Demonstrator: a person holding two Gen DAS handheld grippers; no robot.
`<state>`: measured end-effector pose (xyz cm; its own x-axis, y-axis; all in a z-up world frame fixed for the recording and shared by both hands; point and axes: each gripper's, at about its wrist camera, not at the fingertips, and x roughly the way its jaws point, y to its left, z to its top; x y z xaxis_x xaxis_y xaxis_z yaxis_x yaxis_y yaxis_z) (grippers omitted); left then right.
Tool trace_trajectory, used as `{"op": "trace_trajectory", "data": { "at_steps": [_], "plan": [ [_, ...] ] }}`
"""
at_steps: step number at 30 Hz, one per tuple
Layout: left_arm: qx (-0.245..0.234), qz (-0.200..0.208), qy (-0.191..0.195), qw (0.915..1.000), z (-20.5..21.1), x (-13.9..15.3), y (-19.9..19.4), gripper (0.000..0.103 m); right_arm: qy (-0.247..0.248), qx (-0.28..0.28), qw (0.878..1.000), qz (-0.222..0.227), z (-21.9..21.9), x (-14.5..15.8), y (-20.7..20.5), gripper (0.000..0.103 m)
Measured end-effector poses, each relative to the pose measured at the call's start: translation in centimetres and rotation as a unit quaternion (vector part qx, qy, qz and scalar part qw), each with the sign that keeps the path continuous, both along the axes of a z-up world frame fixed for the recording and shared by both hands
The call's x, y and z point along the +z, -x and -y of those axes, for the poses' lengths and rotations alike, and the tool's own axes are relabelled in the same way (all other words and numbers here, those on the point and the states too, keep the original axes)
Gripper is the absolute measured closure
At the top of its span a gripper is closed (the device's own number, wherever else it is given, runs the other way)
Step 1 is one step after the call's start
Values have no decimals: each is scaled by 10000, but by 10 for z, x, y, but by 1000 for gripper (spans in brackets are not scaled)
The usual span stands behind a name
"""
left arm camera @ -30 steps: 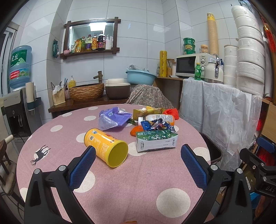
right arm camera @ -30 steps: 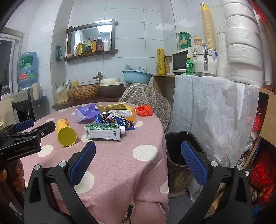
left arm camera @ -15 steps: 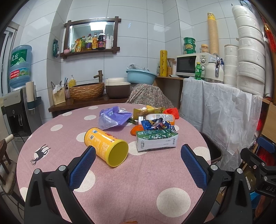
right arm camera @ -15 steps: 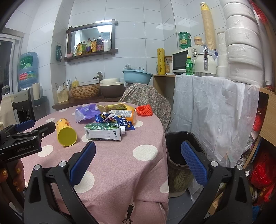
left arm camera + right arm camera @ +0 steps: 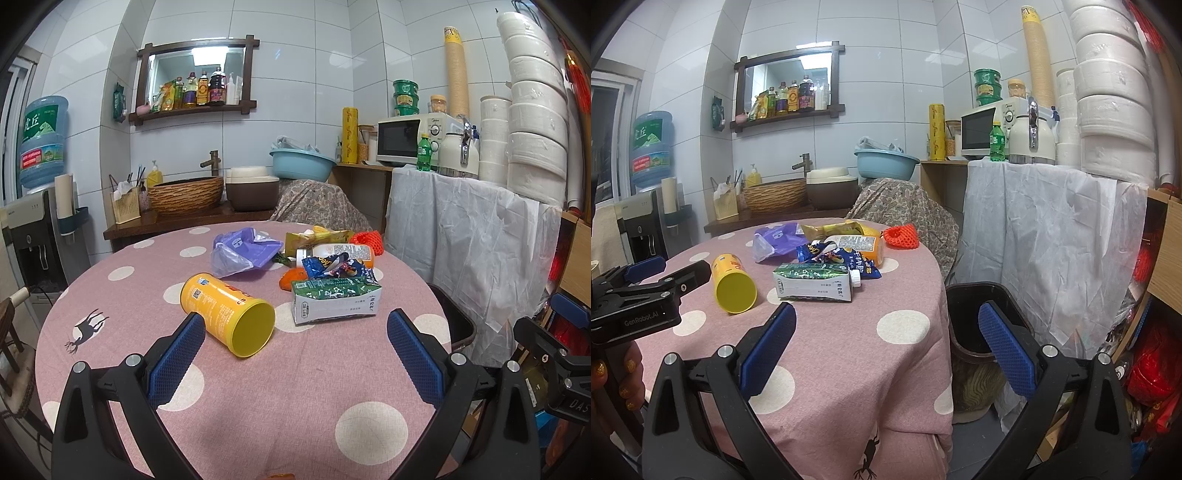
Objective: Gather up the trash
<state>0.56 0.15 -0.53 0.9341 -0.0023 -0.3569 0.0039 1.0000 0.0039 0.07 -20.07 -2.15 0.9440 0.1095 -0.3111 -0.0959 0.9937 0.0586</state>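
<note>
The trash point(image 5: 325, 269) lies heaped on the table point(image 5: 258, 387) beside the black bin point(image 5: 975, 295), nothing moved this past second, both tongs point(image 5: 295, 356) point(image 5: 886, 349) wide and empty, so collecting hasn't begun.

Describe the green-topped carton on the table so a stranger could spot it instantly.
Start at the round table with the pink polka-dot cloth. Near its middle lies a litter pile; at the pile's front edge, right of the yellow canister, lies the drink carton. Alone there it is boxy: green top, white side, white screw cap.
</note>
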Motion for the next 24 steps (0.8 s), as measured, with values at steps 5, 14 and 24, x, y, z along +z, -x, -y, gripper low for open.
{"op": "trace_trajectory", "data": {
  "at_steps": [5,14,24],
  "plan": [
    [-2,-4,-1,10000,0,0,0,5,1,-5,10000,7,0,0,-1,5],
    [3,-4,-3,10000,0,-1,0,5,4,-1,10000,2,-1,0,-1,5],
    [-12,-21,12,10000,-1,-2,0,5,11,-14,10000,-21,-2,-1,-1,5]
  ]
}}
